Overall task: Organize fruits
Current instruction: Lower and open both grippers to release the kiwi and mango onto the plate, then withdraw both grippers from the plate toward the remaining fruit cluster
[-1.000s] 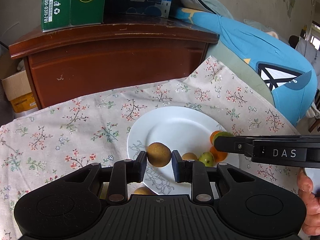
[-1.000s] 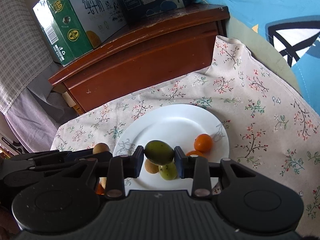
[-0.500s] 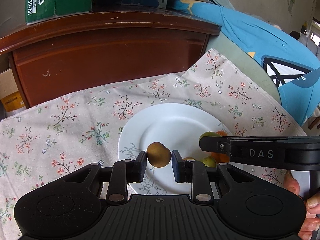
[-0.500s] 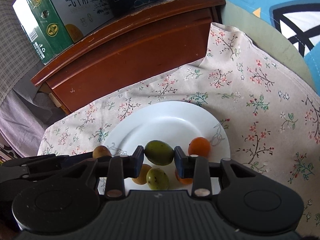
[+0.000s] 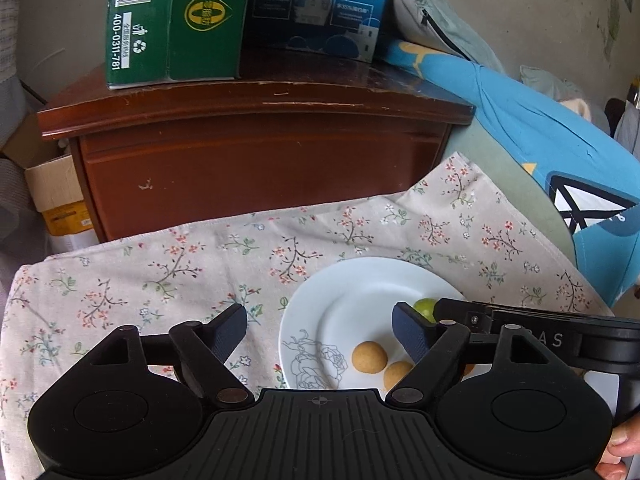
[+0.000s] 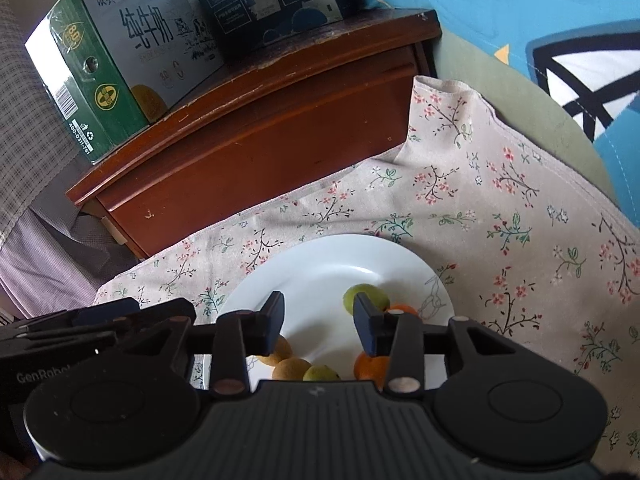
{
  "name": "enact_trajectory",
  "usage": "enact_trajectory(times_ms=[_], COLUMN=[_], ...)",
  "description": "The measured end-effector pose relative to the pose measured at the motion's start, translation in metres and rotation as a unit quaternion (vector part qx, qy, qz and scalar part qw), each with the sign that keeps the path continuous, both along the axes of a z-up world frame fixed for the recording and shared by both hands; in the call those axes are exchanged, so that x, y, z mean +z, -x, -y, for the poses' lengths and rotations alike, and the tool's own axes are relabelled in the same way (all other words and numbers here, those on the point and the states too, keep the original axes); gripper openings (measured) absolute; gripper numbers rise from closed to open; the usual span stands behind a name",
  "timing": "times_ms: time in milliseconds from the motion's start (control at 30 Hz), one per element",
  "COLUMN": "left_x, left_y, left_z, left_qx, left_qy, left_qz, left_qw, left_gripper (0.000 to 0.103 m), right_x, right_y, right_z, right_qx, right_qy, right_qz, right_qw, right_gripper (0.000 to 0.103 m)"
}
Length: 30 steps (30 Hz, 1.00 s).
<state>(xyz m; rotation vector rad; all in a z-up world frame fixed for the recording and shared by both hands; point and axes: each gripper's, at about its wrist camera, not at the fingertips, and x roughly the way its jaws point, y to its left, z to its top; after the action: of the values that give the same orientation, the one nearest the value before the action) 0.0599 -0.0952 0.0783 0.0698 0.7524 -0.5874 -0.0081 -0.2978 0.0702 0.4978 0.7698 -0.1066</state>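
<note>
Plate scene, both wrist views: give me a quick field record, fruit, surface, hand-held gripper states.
plate: white plate on floral cloth
fruit on plate: green fruit, two brown fruits, oranges, second green fruit near the lower rim
left hand-held gripper: jaws opening, wide apart, nothing between them
right hand-held gripper: jaws opening, nothing pressed between the pads; green fruit just beyond its right finger
background: wooden cabinet with green carton
</note>
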Motion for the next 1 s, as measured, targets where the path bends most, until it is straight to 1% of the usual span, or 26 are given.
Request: enact_trajectory(times_ms=[133,333,500,600,833,1000], left_x=[0.002,0.009,0.014,0.017,0.009,0.001], left_y=[-0.004,0.001,0.006,0.010,0.018,0.024], left_z=[-0.007,-0.021,-0.035,-0.047,-0.073,-0.080], left_qx=[0.017,0.033,0.041,0.054,0.082,0.090], left_qy=[-0.022,-0.047,-0.047,-0.050,-0.049,-0.061], left_qz=[-0.004,0.007,0.006,0.009,-0.012,-0.026], left_qw=[0.9996,0.9983,0.9980,0.9972,0.9953,0.9937], left_gripper=[0.082,0.082,0.083,0.083,0.083,0.084], right_x=[0.001,0.004,0.007,0.009,0.008,0.002], right_y=[0.000,0.004,0.012,0.019,0.032,0.046], right_z=[-0.004,-0.014,-0.024,-0.031,-0.046,-0.053], right_qx=[0.009,0.027,0.040,0.050,0.066,0.064], right_qy=[0.004,0.011,0.016,0.022,0.026,0.005], right_qz=[0.000,-0.001,-0.002,-0.001,-0.006,-0.020], right_qw=[1.000,1.000,0.999,0.999,0.997,0.998], right_gripper=[0.040,0.041,0.043,0.043,0.044,0.046])
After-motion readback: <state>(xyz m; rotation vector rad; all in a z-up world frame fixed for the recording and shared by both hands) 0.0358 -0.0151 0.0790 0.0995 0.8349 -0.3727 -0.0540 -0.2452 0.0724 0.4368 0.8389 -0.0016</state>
